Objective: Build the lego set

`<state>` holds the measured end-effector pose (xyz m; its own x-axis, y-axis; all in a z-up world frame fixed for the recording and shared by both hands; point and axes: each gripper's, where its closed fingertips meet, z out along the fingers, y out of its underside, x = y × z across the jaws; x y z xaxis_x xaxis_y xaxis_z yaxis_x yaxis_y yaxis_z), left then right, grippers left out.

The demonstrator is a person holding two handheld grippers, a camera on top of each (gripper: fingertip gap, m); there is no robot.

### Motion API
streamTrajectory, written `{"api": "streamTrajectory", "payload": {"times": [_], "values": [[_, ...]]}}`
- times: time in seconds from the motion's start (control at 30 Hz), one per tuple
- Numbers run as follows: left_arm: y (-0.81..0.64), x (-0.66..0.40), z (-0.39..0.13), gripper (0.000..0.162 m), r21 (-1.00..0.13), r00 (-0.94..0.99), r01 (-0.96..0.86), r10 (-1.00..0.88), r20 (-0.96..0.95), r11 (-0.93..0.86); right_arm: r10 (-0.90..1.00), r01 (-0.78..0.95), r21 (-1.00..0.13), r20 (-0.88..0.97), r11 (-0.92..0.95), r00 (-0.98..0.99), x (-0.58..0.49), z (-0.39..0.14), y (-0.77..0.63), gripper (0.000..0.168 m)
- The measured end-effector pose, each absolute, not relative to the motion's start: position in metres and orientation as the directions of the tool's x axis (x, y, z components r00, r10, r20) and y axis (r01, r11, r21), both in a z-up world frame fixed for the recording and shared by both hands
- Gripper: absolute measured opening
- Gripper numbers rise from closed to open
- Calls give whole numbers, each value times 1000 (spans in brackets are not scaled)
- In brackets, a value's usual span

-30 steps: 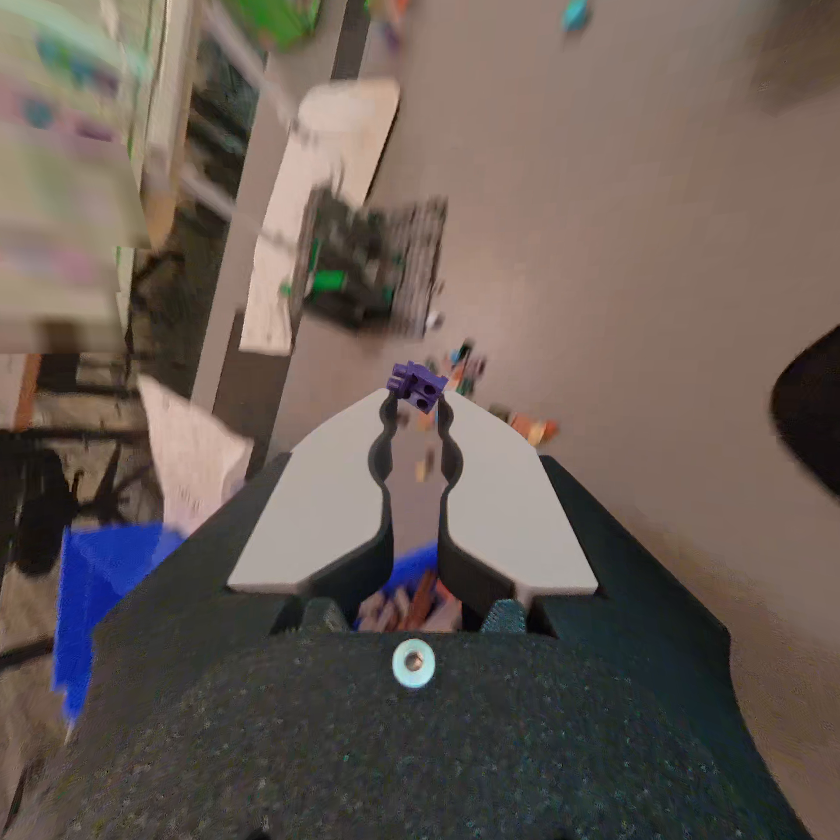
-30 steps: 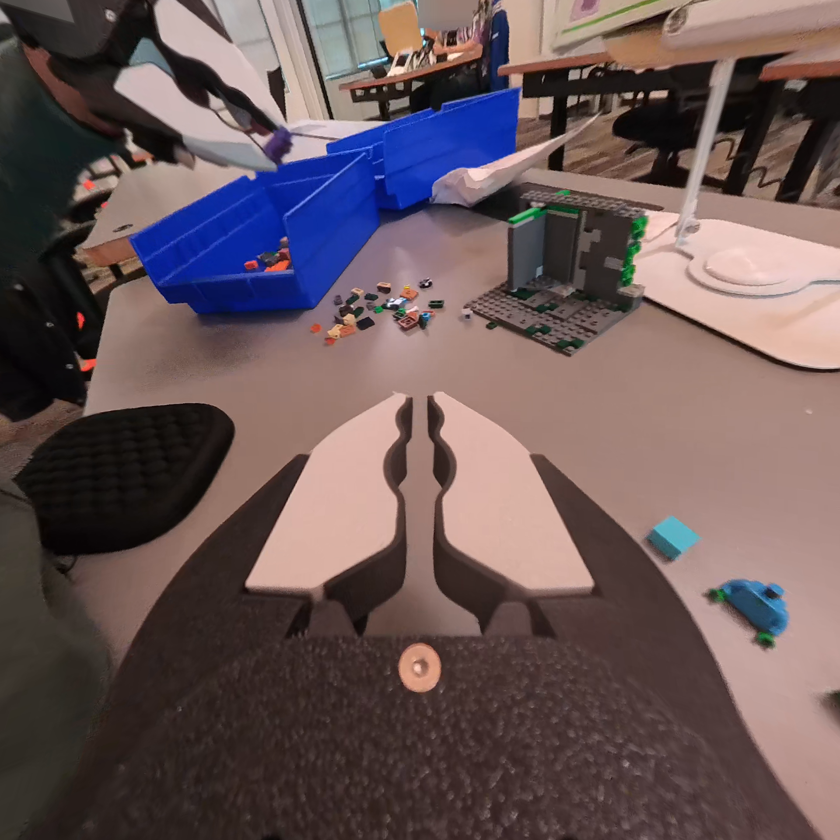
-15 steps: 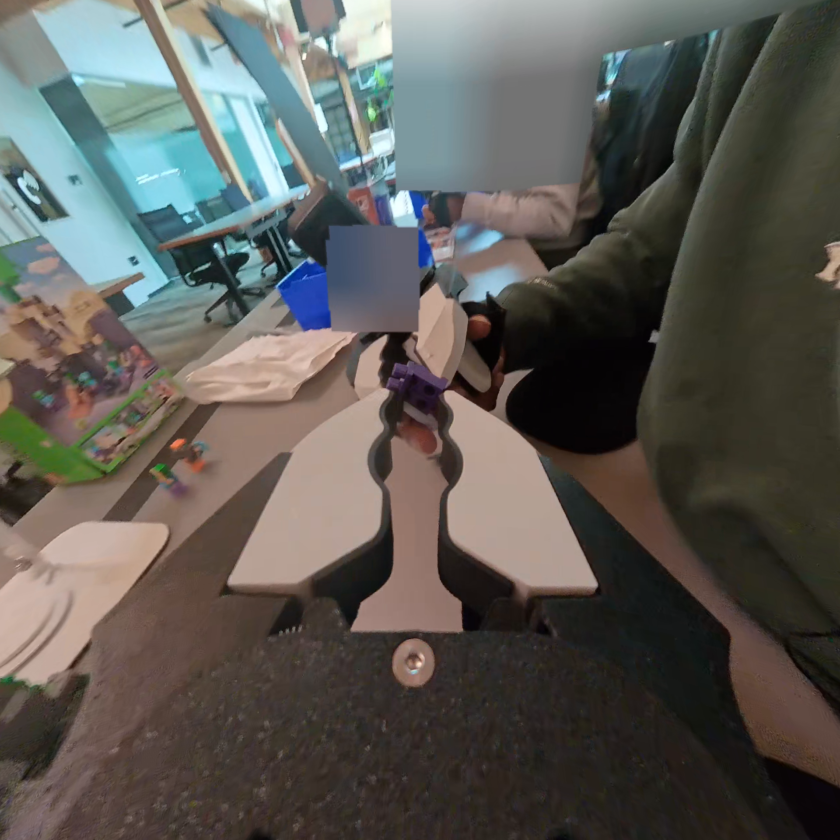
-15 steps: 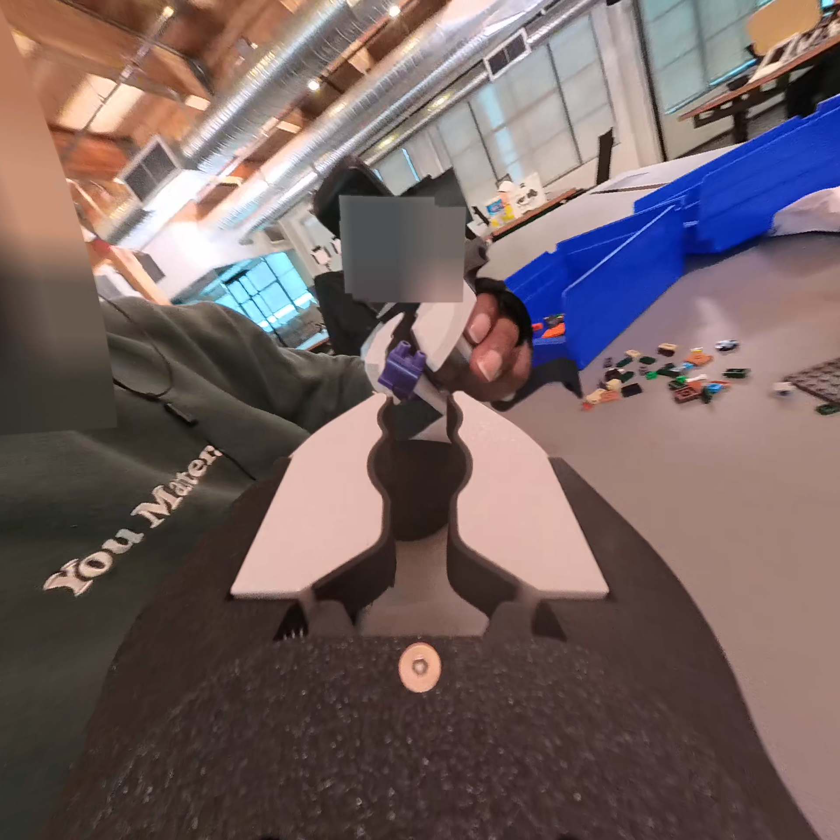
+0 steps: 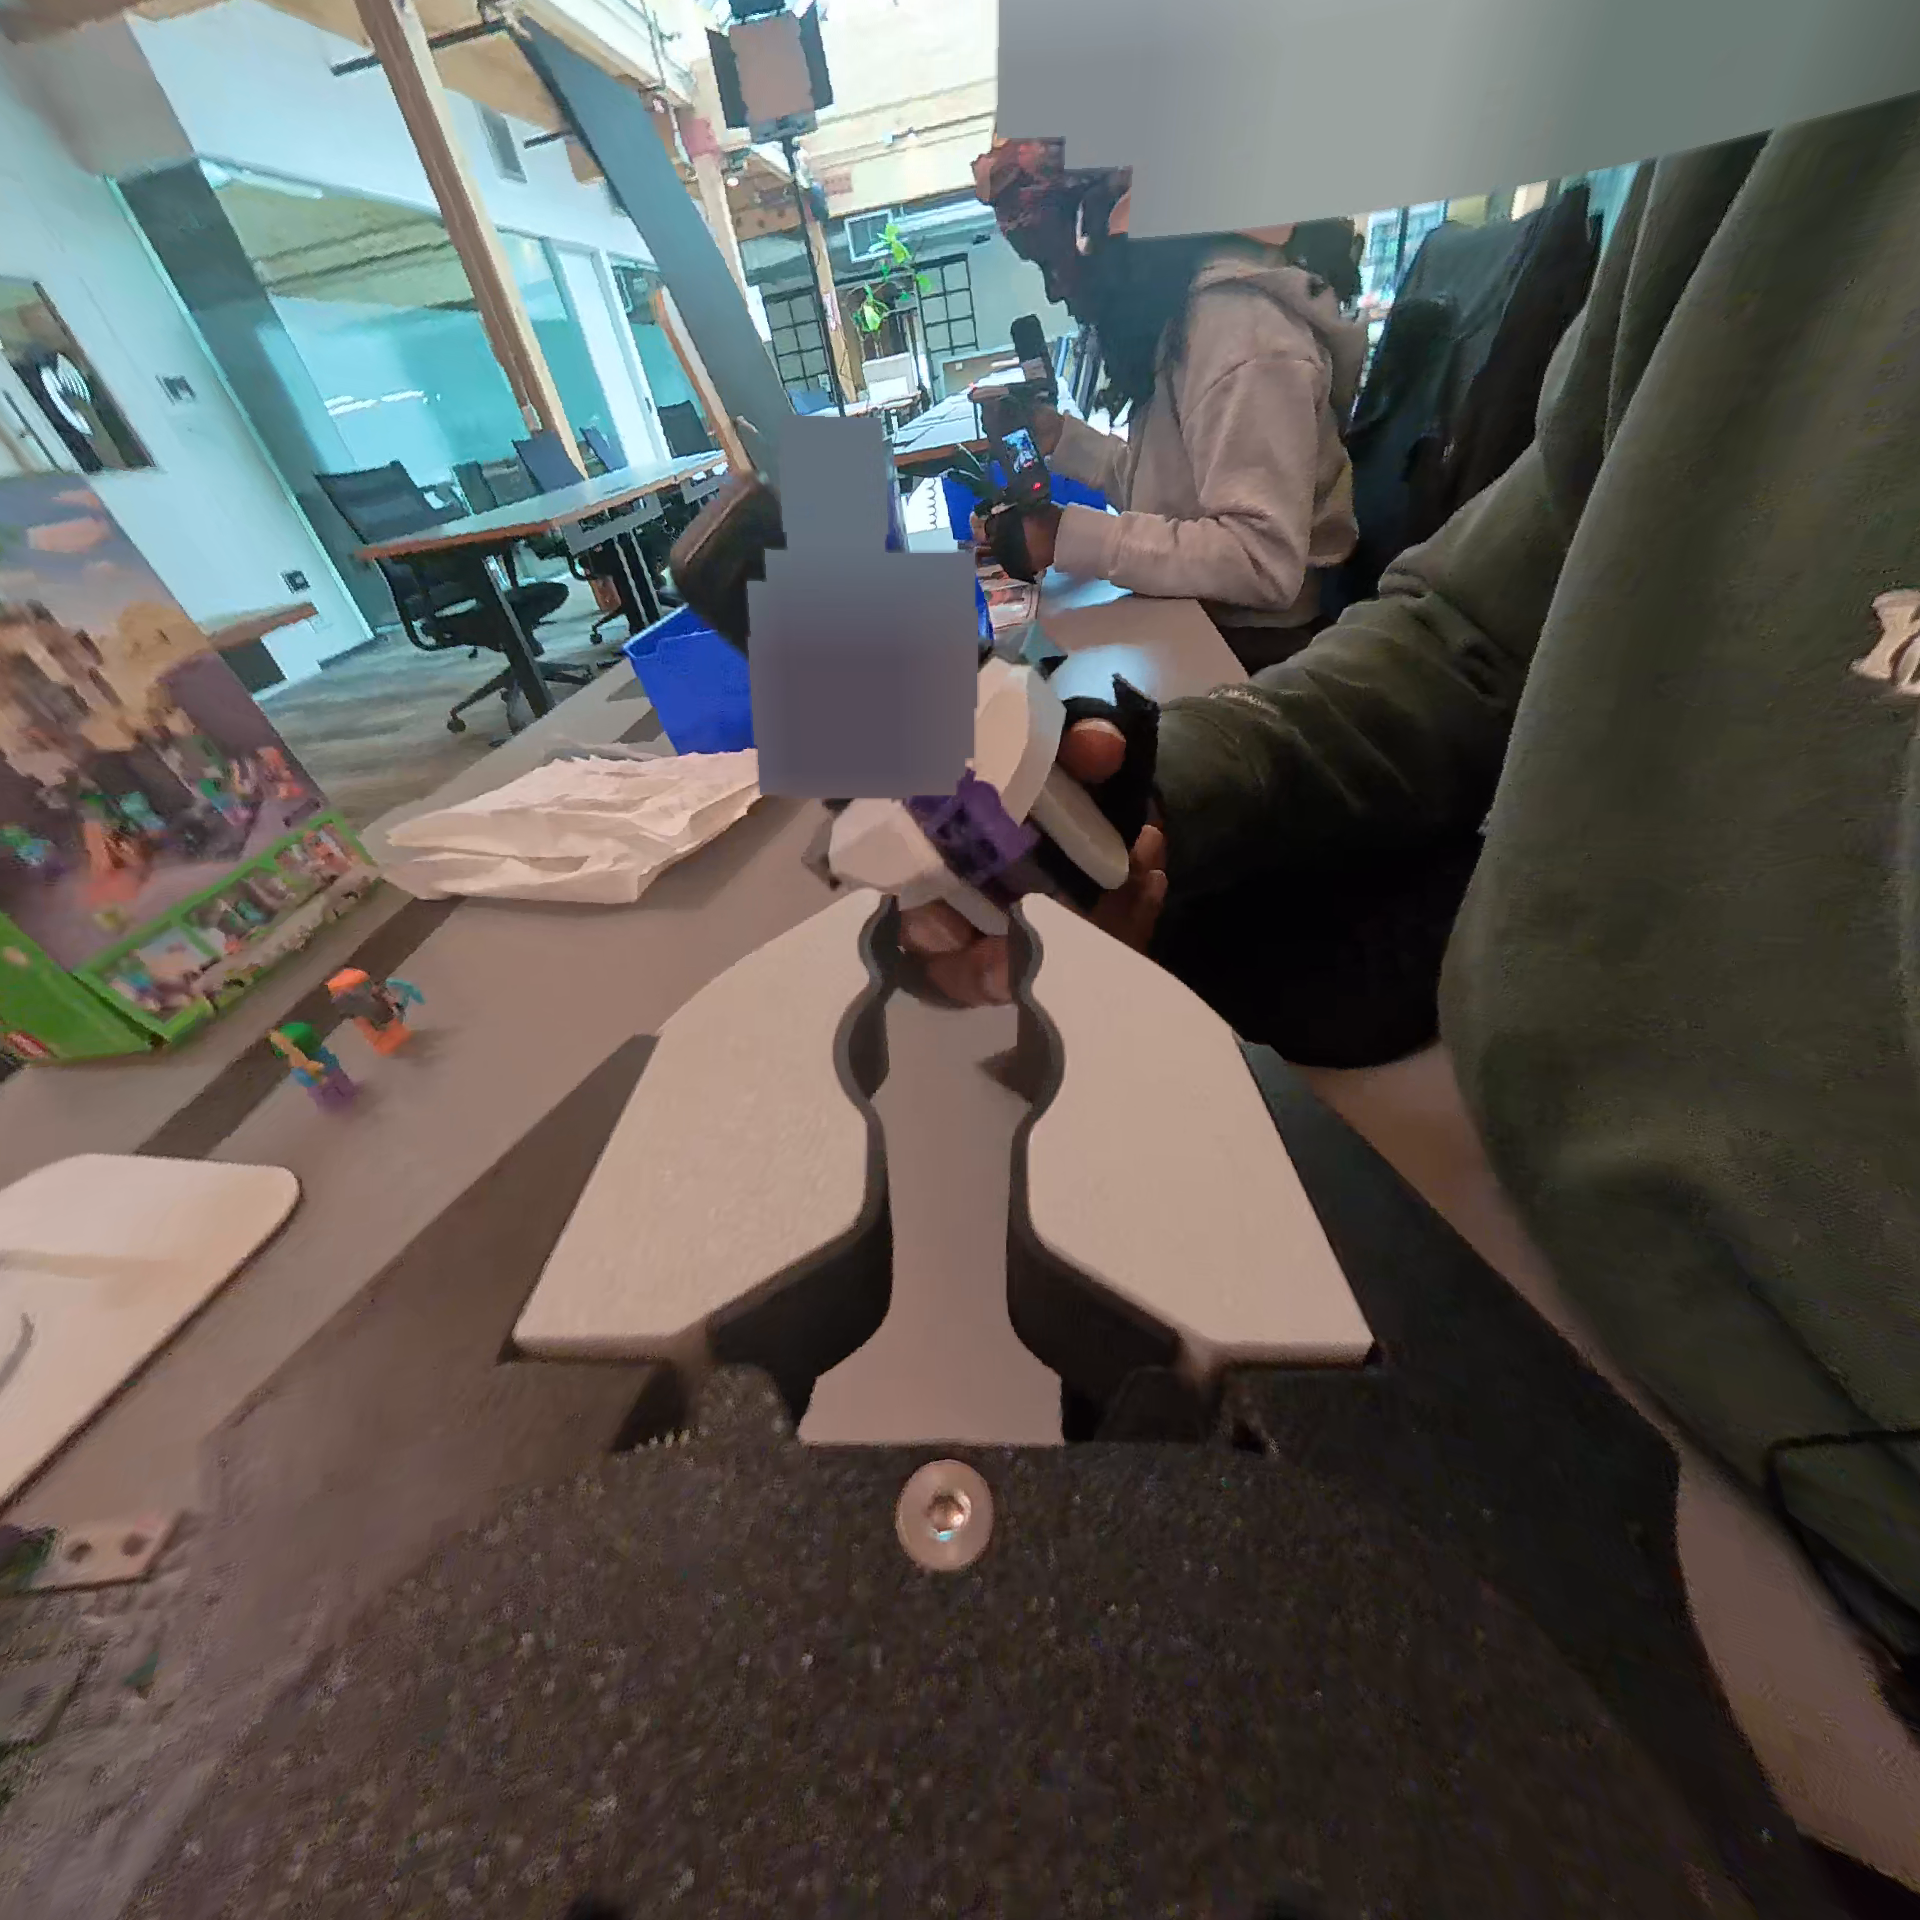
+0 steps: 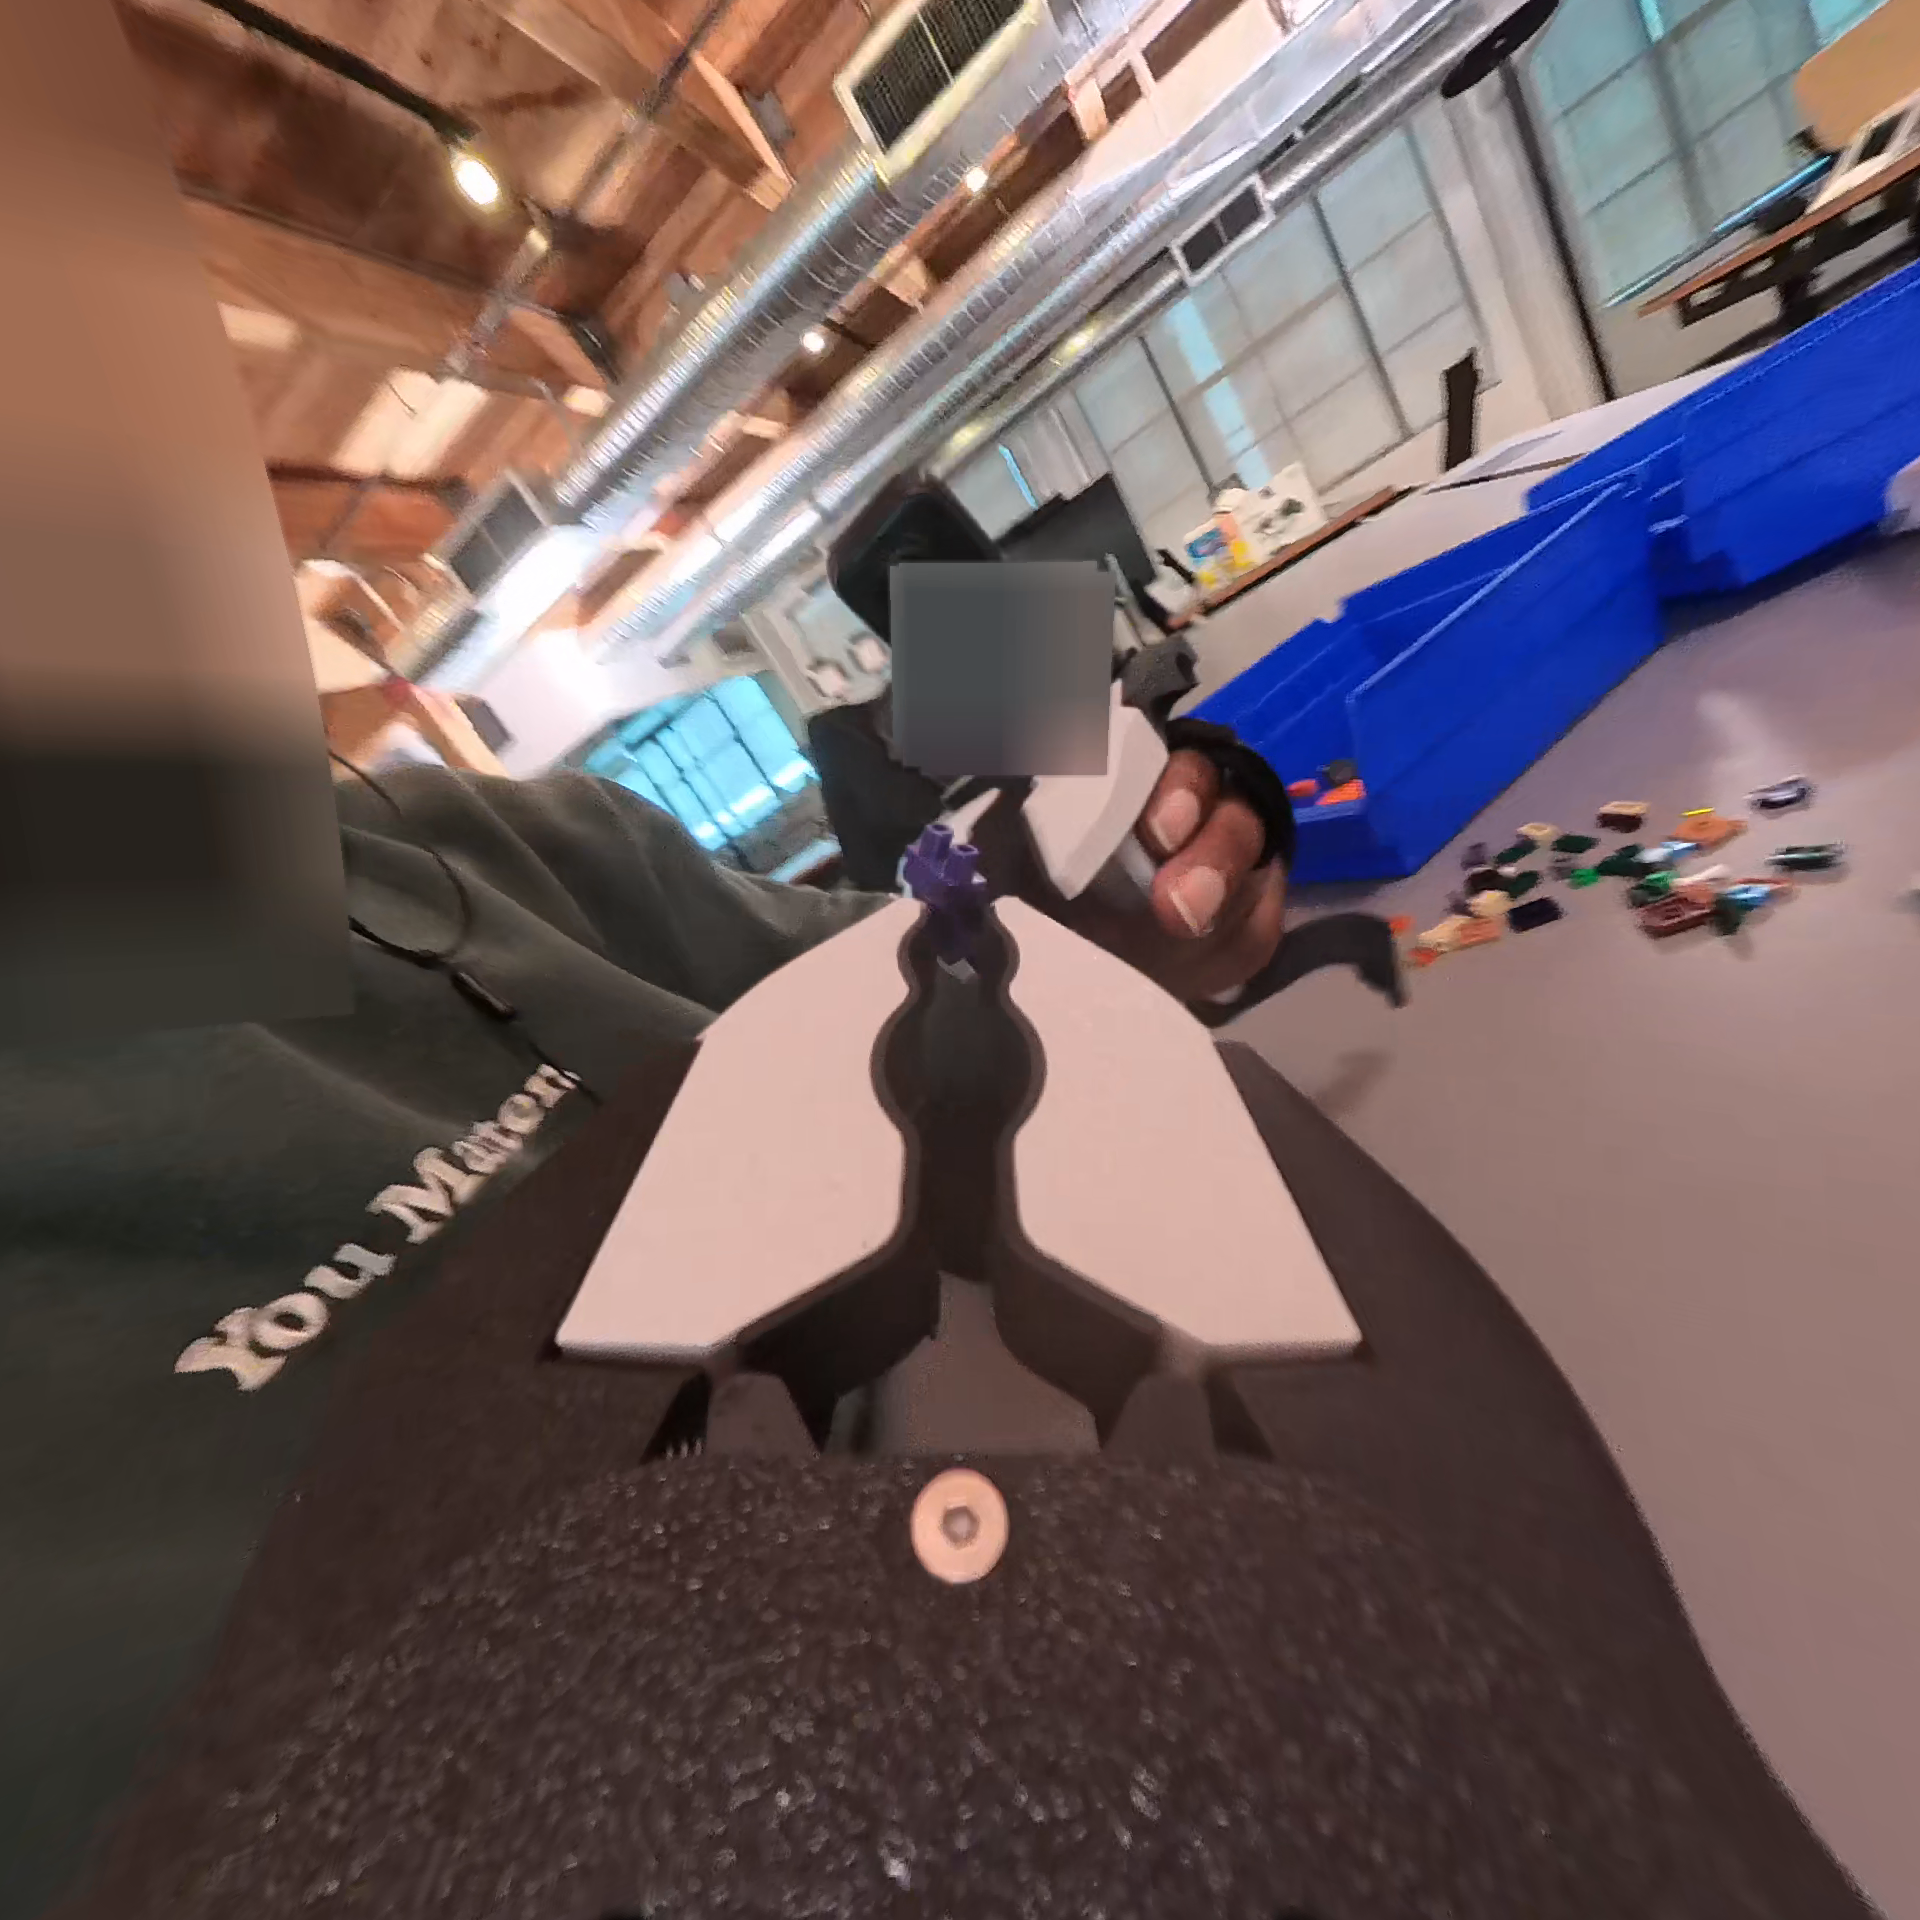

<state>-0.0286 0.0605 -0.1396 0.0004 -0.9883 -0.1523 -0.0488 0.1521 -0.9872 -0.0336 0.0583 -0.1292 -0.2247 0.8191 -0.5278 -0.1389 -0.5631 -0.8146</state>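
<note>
Our right gripper (image 6: 951, 920) pinches the purple piece (image 6: 940, 878) in mid-air, tip to tip w/ our left gripper (image 5: 951, 914). Left tips sit slightly apart; can't tell if they grip it. Grey table (image 6: 1558, 1143) lies bare below; loose pieces (image 6: 1662, 883) and blue bins (image 6: 1507, 665) are well apart, near the far edge.

i count one purple brick (image 6: 943, 883), two toy figures (image 5: 348, 1034), one printed box (image 5: 125, 790), one white bag (image 5: 582, 826).
</note>
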Motion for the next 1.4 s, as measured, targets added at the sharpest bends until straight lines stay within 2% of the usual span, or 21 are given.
{"api": "streamTrajectory", "payload": {"times": [0.17,0.33,0.43,0.53,0.83,1.0,1.1,1.2,1.4], "values": [[68,-37,-140,21,-1000,31,-6,-999,29,-29,962,-51,-964,-263,-260,73,-37,-147,72,7],[71,-31,-148,17,-997,82,-42,-995,57,-61,970,41,-999,13,3,244,-42,-154,76,7],[70,-30,-144,12,-998,87,-30,-995,52,-55,962,15,-999,37,34,269,-40,-149,76,7],[68,-31,-146,15,-998,107,-64,-994,2,-9,964,-25,-999,34,42,264,-38,-142,74,7],[62,-32,-153,8,-994,111,-104,-993,-45,34,978,4,-1000,21,21,208,-40,-148,67,7],[51,-32,-161,7,-988,39,-132,-996,-79,73,994,28,-1000,0,-3,112,-41,-151,58,18],[49,-31,-169,7,-983,24,-164,-996,-89,84,998,37,-999,2,0,63,-44,-151,50,9],[49,-31,-172,7,-985,22,-162,-998,-60,56,996,63,-997,42,38,77,-44,-154,50,7],[52,-29,-167,7,-985,15,-103,-991,135,-136,961,87,-970,239,229,137,-42,-151,52,6]]}}
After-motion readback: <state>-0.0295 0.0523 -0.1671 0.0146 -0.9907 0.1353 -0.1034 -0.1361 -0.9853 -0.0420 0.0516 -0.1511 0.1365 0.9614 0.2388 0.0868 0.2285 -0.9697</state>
